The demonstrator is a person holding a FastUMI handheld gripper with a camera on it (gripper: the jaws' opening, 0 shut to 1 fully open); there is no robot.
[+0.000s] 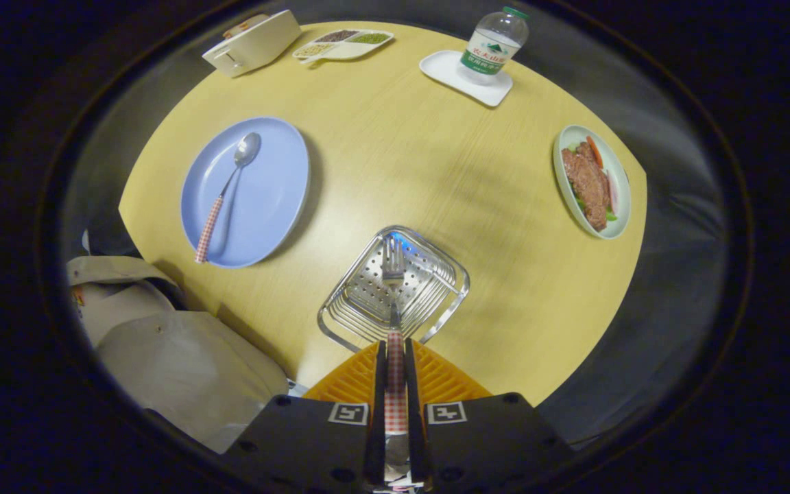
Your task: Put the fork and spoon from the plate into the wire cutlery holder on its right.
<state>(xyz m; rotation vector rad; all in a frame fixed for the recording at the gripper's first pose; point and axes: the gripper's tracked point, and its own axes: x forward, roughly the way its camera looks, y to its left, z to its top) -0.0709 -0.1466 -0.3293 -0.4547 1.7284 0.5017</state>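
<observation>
— Where's the fork [393, 274]?
— Clamped by its checked handle between both fingers of the gripper [395, 357], tines inside the wire cutlery holder [436, 274] just ahead

— And the spoon [227, 192]?
— Lying on the blue plate [278, 192], ahead and left of the fingers

From your fingers, the wire cutlery holder [395, 288] sits at twelve o'clock, just ahead of the gripper [395, 357], with the fork [393, 274] clamped between both fingers and its tines over the basket. At ten o'clock lies the plate [278, 185], the spoon [227, 195] resting on it. At two o'clock you have a dish of food [592, 182]. Far off, near one o'clock, a bottle [495, 42] stands on a tray [443, 68]; at eleven, a divided dish [343, 44] beside a box [252, 42].
</observation>
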